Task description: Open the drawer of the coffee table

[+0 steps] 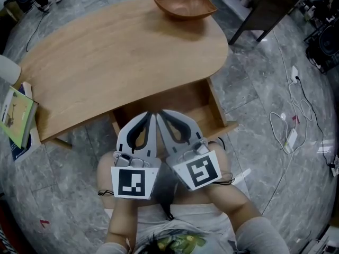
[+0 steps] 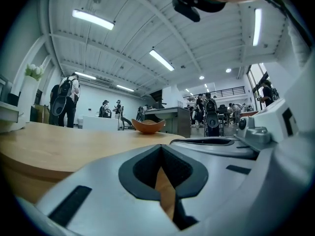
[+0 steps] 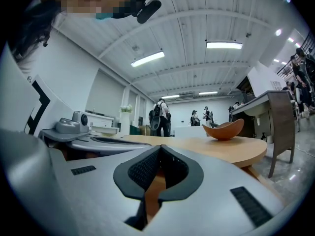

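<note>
L to R: the left gripper (image 1: pixel 150 115) was level at the table's near edge, its grey tongs fully closed w/ nothing in them. The right gripper (image 1: pixel 162 113) sat just beside it, also closed & empty. The light wooden drawer (image 1: pixel 206 109) already stood pulled out from under the oval wooden coffee table top (image 1: pixel 122 57). Couldn't tell if either tip touched its front. My read: any further pull should run straight along the drawer's 2 sides, slow, so the brown wooden bowl (image 1: pixel 184 3) wouldn't shift.
</note>
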Action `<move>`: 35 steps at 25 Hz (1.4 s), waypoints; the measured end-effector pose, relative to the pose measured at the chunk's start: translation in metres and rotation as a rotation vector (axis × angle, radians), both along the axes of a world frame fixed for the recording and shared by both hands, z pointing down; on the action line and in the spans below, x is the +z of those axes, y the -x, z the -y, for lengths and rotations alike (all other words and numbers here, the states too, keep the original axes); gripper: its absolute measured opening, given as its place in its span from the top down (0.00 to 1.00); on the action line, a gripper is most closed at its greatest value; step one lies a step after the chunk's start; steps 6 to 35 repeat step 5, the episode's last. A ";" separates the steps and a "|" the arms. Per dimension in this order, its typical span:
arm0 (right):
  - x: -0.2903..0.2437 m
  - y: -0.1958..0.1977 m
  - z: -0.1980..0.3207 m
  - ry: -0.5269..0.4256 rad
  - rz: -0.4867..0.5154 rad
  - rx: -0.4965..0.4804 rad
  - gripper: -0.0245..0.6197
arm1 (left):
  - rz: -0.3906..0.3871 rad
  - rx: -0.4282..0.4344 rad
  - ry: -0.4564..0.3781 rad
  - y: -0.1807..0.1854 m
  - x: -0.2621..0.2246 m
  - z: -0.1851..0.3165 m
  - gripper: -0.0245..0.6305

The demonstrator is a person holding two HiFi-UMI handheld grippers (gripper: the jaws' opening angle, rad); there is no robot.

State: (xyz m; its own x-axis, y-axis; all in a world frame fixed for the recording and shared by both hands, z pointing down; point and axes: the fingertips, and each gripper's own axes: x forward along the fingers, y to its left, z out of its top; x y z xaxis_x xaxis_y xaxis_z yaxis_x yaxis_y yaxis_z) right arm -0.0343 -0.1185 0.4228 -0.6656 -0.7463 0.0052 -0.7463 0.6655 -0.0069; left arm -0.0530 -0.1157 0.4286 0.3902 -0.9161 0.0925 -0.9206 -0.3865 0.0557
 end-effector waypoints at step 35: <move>0.000 0.002 0.002 0.001 -0.008 -0.010 0.93 | -0.012 -0.010 -0.001 0.002 0.001 0.002 0.95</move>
